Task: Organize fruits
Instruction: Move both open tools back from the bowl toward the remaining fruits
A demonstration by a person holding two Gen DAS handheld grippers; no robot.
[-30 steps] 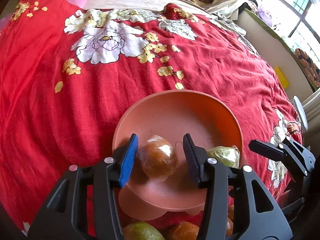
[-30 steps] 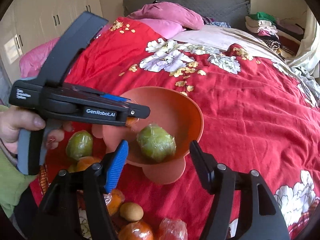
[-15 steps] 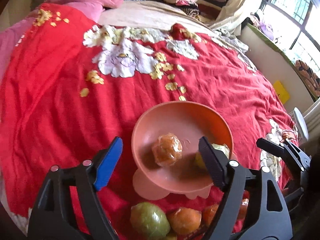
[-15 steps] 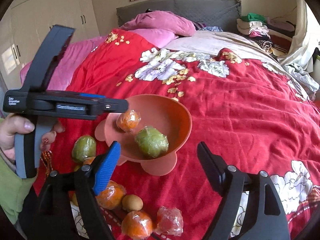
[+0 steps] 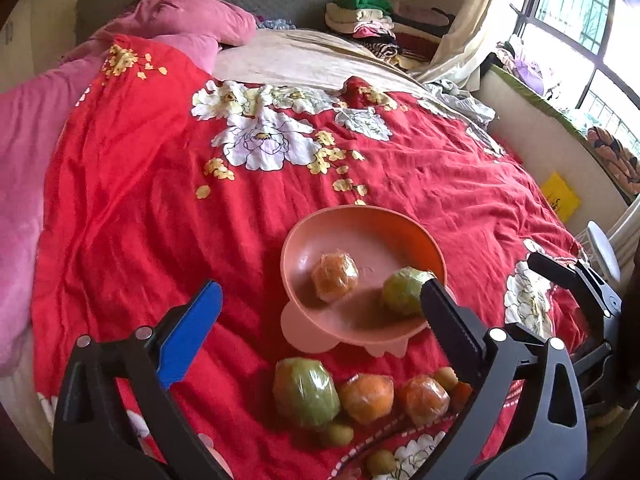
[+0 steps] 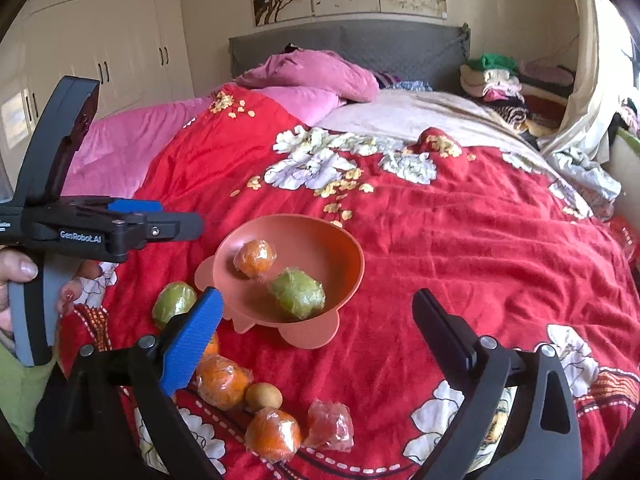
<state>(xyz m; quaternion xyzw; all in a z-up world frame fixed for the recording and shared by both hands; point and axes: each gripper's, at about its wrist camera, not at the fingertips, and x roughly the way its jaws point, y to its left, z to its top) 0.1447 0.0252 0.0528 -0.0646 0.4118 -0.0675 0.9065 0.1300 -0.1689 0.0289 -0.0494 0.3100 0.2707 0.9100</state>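
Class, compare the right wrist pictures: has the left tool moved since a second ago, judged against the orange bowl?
Yes. The left tool has drawn back to the left, clear of the orange bowl; earlier it reached over the rim. Its jaws are opening, nothing between them.

Both claws point downward with nothing between their jaws, which are opening wide: left claw (image 5: 320, 312), right claw (image 6: 316, 320), a hand (image 6: 16, 280) gripping the left handle.

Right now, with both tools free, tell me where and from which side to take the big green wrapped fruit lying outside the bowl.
Grip the green wrapped fruit across its widest middle, coming from above with the left tool, which is nearer and whose jaws are opening and empty. The fruit is round and film-covered, so it may slip. An orange wrapped fruit touches one side; set the pads on the other two sides.
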